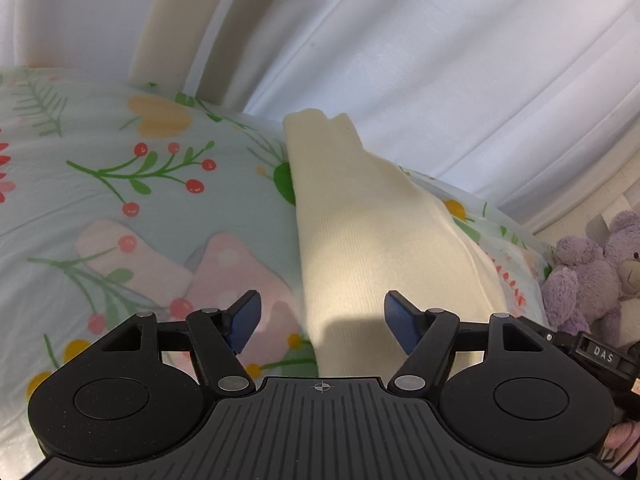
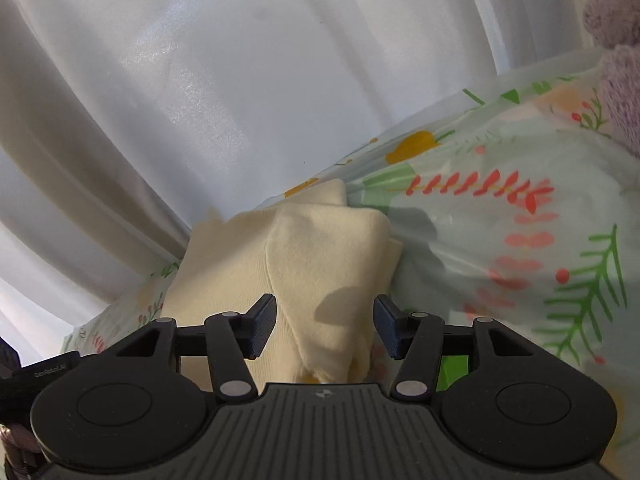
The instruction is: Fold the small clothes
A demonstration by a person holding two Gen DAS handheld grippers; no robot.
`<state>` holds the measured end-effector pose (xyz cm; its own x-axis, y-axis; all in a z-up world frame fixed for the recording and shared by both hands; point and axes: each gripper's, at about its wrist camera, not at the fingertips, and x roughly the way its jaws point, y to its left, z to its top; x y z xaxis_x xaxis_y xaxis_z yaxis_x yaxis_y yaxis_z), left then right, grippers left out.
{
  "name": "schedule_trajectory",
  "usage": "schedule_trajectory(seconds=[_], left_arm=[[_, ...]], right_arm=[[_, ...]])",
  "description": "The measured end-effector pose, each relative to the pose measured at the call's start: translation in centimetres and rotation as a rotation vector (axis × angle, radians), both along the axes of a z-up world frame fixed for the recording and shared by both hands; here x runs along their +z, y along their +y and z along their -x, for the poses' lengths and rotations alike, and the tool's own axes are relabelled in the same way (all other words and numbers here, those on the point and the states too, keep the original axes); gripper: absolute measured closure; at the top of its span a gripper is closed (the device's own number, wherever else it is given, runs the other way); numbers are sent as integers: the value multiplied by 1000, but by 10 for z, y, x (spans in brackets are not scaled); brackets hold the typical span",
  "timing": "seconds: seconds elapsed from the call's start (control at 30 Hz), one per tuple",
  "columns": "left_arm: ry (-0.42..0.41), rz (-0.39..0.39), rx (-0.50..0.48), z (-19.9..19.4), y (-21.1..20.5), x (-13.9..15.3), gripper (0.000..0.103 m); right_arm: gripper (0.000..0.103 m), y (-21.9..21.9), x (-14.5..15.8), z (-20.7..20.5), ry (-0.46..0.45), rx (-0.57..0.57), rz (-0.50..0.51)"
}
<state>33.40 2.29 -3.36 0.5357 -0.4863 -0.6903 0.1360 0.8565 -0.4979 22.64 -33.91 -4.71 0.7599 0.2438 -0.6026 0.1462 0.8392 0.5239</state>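
Note:
A cream knit garment (image 1: 360, 220) lies folded into a long strip on the floral bedsheet (image 1: 120, 160), reaching to the sheet's far edge. My left gripper (image 1: 322, 322) hovers over its near end, open, blue pads apart and pressing nothing. A pale pink garment (image 1: 224, 268) lies flat on the sheet just left of the cream one. In the right wrist view the cream garment (image 2: 312, 248) shows a flap folded over its top. My right gripper (image 2: 325, 328) stands open above its near part, with cloth below the jaws but not pinched.
White curtains (image 1: 400, 60) hang close behind the bed's far edge. A purple plush bear (image 1: 592, 272) sits at the right, also seen as the plush bear (image 2: 616, 40) at the top right corner. Floral sheet (image 2: 500, 240) spreads to the right of the garment.

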Motion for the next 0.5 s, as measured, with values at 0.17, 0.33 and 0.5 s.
schedule_trajectory(seconds=[0.17,0.33,0.5], left_arm=[[25,-3,-19,0,-10,-4,29],[22,-4,-33,3,-13,-2,29],[6,-30,-26,0,-11,0,29]], right_arm=[[52,0,-23,18,24,6,-142],[85,13,-25,0,44,9,-87],[88,-9,-26,12,-49,-12,-306]])
